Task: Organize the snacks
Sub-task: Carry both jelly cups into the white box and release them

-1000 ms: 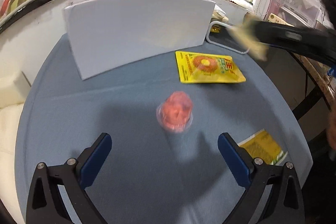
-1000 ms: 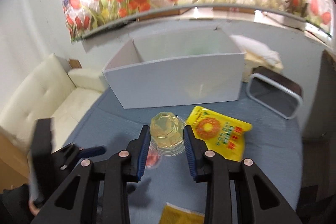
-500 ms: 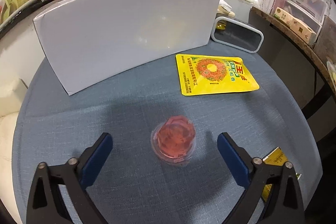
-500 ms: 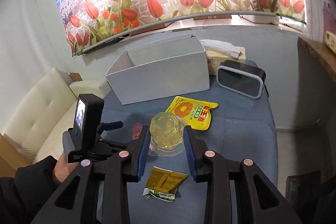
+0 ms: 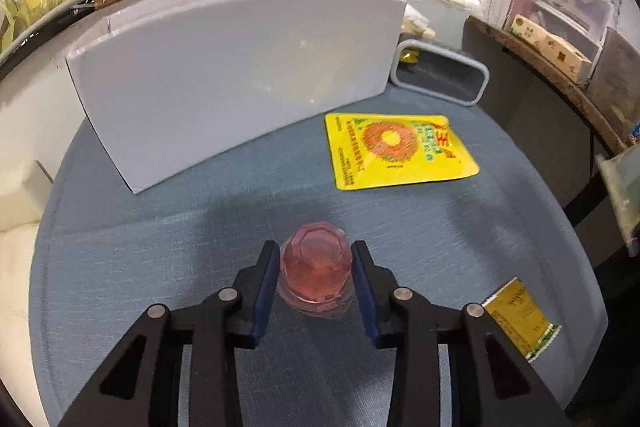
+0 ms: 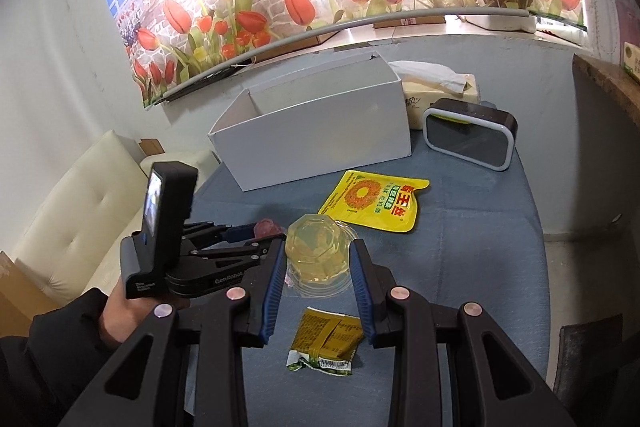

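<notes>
My left gripper (image 5: 314, 267) is shut on a pink jelly cup (image 5: 316, 273) that stands on the blue table (image 5: 160, 247). It also shows in the right wrist view (image 6: 267, 229), with the pink cup (image 6: 266, 227) between its fingers. My right gripper (image 6: 319, 259) is shut on a yellow jelly cup (image 6: 318, 251) and holds it high above the table. An open white box (image 6: 316, 131) stands at the back of the table. A large yellow snack bag (image 6: 376, 201) lies in front of it. A small yellow-green packet (image 6: 326, 343) lies below my right gripper.
A dark clock with a pale frame (image 6: 470, 137) and a tissue box (image 6: 440, 87) stand right of the white box. A cream sofa (image 6: 76, 211) is left of the table. A dark shelf with boxes (image 5: 560, 55) is at the right.
My left gripper has come down around the pink jelly cup and shut on it. My right gripper has risen and pulled back with the yellow jelly cup.
</notes>
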Demonstrator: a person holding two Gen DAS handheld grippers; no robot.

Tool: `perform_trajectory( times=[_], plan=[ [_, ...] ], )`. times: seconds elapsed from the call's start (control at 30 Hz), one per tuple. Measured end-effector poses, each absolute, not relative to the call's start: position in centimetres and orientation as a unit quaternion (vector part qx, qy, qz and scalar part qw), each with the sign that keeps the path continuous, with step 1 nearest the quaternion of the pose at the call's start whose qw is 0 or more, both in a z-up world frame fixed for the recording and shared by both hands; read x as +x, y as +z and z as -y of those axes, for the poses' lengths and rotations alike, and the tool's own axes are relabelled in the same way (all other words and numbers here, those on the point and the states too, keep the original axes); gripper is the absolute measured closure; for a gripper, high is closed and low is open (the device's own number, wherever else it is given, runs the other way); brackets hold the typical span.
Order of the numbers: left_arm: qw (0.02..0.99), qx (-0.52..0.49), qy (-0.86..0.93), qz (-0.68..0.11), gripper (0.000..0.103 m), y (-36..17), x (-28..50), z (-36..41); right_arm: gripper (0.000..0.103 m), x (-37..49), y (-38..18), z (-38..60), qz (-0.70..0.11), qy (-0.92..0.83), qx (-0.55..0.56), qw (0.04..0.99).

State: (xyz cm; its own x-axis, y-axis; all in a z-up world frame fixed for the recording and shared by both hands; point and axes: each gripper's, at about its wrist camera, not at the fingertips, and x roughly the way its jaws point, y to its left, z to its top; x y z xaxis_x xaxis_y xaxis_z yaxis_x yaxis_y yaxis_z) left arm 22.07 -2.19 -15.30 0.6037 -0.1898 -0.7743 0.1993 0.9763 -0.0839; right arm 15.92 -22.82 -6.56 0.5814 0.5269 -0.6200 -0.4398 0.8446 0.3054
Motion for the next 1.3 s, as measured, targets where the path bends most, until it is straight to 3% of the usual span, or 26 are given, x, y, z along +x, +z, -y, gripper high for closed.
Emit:
perform_trajectory(
  times=[0.33,0.6,0.93,1.13,1.17,1.2,1.23,1.27,1.3],
  plan=[
    [0.923,0.012,-0.134,-0.361,0.062,-6.1,18.4,0.6,0.068,17.2,-6.7,20.9,-0.364,0.290,0.059,0.883],
    [0.938,0.007,-0.118,-0.325,0.062,-1.0,20.3,-2.5,0.068,21.0,-4.1,17.6,-0.340,0.306,0.047,0.888],
    [0.940,-0.024,-0.106,-0.323,0.062,0.0,30.3,-5.9,0.068,33.7,-1.1,13.2,-0.336,0.294,0.034,0.894],
    [0.930,-0.019,-0.089,-0.356,0.059,-1.8,34.3,-6.8,0.067,39.3,-3.0,11.6,-0.376,0.271,0.015,0.886],
    [0.930,-0.016,-0.084,-0.357,0.053,-2.0,34.5,-6.8,0.065,39.7,-3.5,11.5,-0.378,0.267,0.011,0.886],
    [0.930,-0.012,-0.076,-0.359,0.033,-2.3,34.7,-6.8,0.057,40.0,-4.0,11.5,-0.383,0.263,0.008,0.886],
    [0.931,-0.008,-0.068,-0.360,0.003,-2.6,34.7,-6.9,0.023,40.3,-4.3,11.6,-0.386,0.259,0.005,0.885],
    [0.933,-0.002,-0.065,-0.353,0.000,-2.7,34.4,-6.9,0.000,40.4,-4.6,11.7,-0.385,0.252,0.002,0.888],
    [0.936,0.017,-0.060,-0.346,0.000,-2.9,34.1,-6.7,0.000,40.3,-4.5,12.0,-0.377,0.247,0.000,0.893]
  ],
)
